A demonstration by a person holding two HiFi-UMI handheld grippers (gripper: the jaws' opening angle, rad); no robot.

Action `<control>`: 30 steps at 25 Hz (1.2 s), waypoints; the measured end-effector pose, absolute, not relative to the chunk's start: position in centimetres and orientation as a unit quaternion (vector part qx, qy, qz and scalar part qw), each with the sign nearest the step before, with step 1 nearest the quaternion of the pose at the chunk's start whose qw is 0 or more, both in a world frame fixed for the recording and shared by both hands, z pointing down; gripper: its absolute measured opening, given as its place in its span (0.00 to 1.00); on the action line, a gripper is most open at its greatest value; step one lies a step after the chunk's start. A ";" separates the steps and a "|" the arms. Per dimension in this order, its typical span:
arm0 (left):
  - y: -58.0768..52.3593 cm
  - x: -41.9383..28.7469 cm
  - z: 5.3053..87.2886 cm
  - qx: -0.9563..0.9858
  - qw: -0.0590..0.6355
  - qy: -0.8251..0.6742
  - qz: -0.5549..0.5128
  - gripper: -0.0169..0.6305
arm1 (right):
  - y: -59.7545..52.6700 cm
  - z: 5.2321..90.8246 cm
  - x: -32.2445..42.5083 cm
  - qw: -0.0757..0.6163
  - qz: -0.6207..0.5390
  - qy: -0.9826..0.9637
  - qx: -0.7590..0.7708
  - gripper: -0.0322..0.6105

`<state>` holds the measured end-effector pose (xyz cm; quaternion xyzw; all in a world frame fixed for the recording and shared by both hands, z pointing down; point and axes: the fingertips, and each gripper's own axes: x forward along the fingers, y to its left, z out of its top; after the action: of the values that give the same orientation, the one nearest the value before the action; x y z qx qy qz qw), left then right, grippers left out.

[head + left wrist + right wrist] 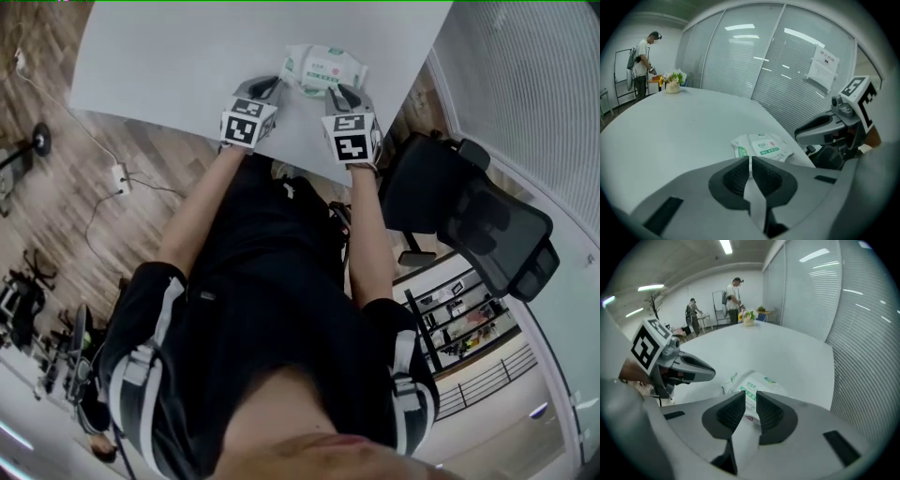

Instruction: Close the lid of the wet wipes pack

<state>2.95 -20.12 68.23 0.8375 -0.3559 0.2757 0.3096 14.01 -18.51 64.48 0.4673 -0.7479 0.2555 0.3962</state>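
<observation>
The wet wipes pack (323, 67), white with green print, lies on the white table (187, 66) near its front edge. In the left gripper view the labelled flap on top of the pack (761, 145) looks flat. My left gripper (272, 87) hovers just short of the pack's left end, its pads (740, 176) together with nothing between them. My right gripper (348, 94) hangs above the pack's right end. Its jaws stand a little apart and empty, with the pack (757, 380) showing through the gap, below and beyond the tips (751, 397).
A black office chair (469, 211) stands right of the table. A glass wall with blinds (754, 65) runs along the table's far side. A flower pot (672, 85) sits at the far end of the table. People stand by racks (733, 296) in the distance.
</observation>
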 end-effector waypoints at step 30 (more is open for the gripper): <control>7.3 -5.2 33.1 0.889 0.091 -0.448 0.016 0.07 | 10.6 33.2 12.1 0.045 0.134 -0.770 0.622 0.11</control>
<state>-5.20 7.28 33.13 0.8893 -0.4480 0.0160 0.0906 12.05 10.58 33.18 0.6222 -0.7700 0.1338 0.0446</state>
